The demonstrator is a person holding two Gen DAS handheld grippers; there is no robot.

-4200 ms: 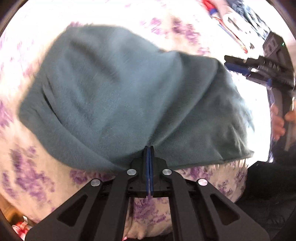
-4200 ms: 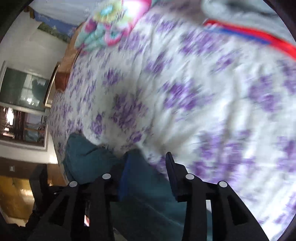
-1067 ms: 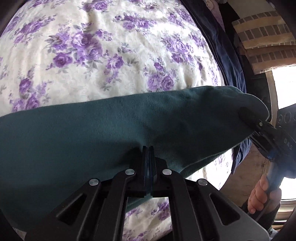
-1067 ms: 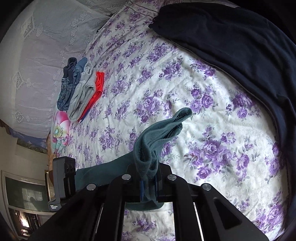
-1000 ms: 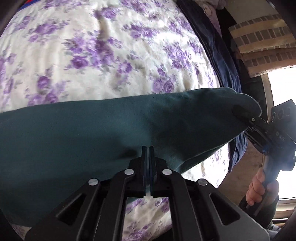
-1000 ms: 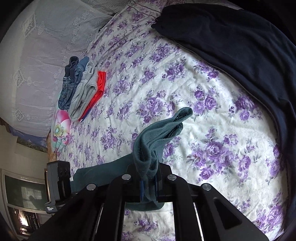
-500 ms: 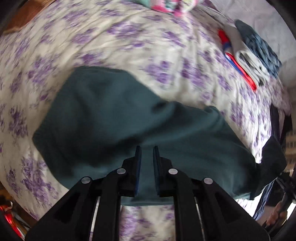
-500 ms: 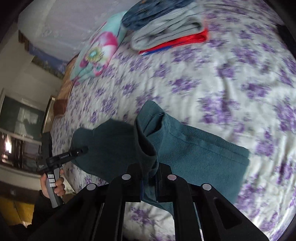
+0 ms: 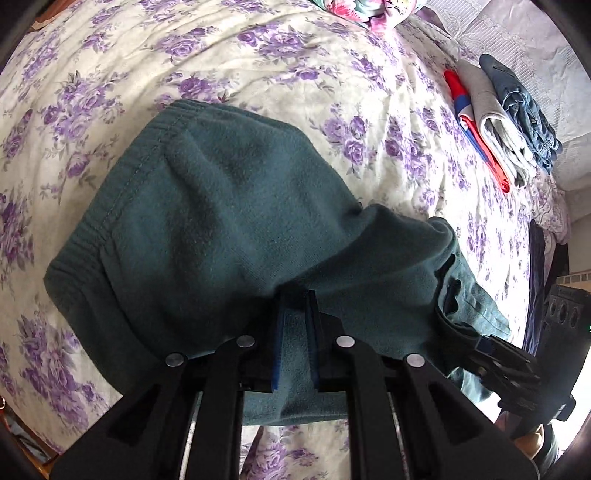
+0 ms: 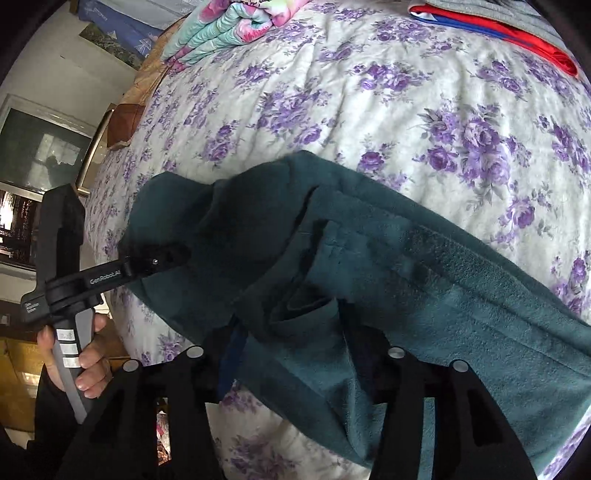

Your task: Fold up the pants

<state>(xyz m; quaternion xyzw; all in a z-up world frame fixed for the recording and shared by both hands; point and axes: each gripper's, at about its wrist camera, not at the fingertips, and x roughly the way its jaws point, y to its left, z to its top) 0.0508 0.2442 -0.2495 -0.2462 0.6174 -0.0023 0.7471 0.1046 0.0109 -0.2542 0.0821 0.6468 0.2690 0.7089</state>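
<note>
Teal fleece pants lie folded on the floral bedspread, waistband at the far left. My left gripper has its jaws a little apart with a fold of the fabric lying between them. In the right wrist view the pants lie in layers, and my right gripper is open wide with loose fabric bunched between the fingers. The right gripper also shows in the left wrist view. The left gripper shows in the right wrist view, its tips at the pants' left edge.
A stack of folded clothes, red, grey and denim, lies at the far right of the bed. A colourful folded blanket sits at the head. Dark cloth hangs at the bed's right edge. A wooden bed frame borders the left.
The pants' lifted end came down over the rest, making a fold. Both grippers went from shut on the fabric to open, the right one widely.
</note>
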